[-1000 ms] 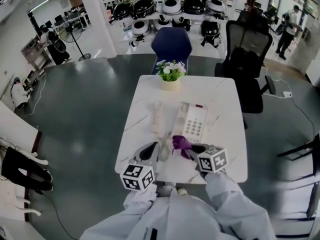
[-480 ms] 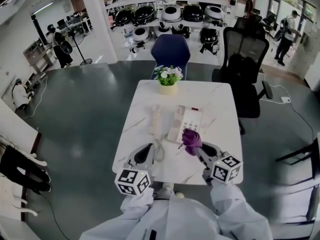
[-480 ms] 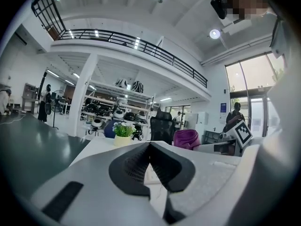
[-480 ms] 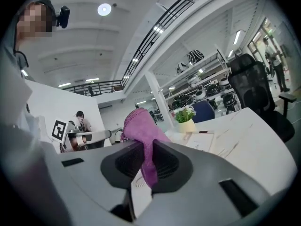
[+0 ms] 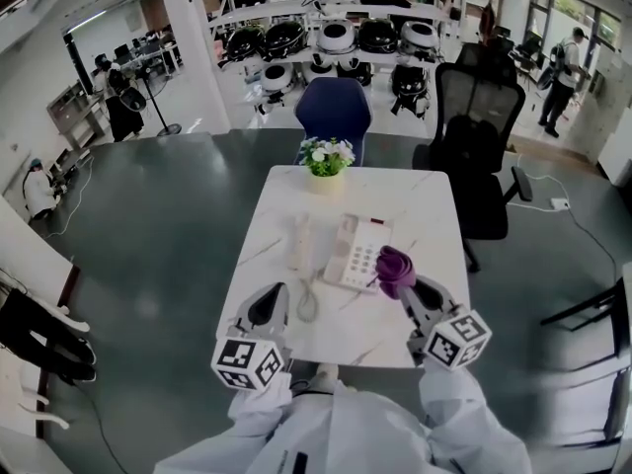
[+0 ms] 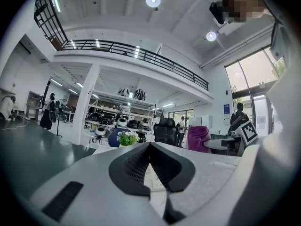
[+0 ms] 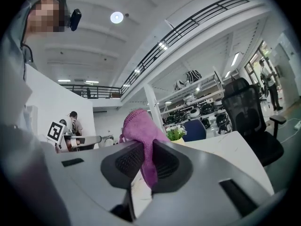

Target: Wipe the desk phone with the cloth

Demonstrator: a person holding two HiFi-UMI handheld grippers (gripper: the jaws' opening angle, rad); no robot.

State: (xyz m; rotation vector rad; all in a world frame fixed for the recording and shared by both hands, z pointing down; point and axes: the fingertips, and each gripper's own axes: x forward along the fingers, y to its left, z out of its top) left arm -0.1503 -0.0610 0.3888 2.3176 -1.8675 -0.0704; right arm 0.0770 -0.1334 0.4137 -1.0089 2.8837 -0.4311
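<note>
The white desk phone (image 5: 361, 251) lies in the middle of the marble table (image 5: 434, 215). Its handset (image 5: 299, 241) is off the base, lying to the left, with the coiled cord (image 5: 307, 301) trailing toward me. My right gripper (image 5: 405, 284) is shut on a purple cloth (image 5: 395, 267), held just off the phone's near right corner; in the right gripper view the cloth (image 7: 143, 142) hangs pinched between the jaws and bunches above them. My left gripper (image 5: 270, 304) hovers over the near left part of the table, shut with nothing in it (image 6: 149, 147).
A pot of flowers (image 5: 328, 158) stands at the table's far edge. A blue chair (image 5: 334, 112) sits behind it, and a black office chair (image 5: 476, 136) stands at the far right. Shelves of appliances and several people are farther back.
My right gripper has carried the cloth rightward, from the phone's near left corner to its near right side. The left gripper has kept its place near the table's front.
</note>
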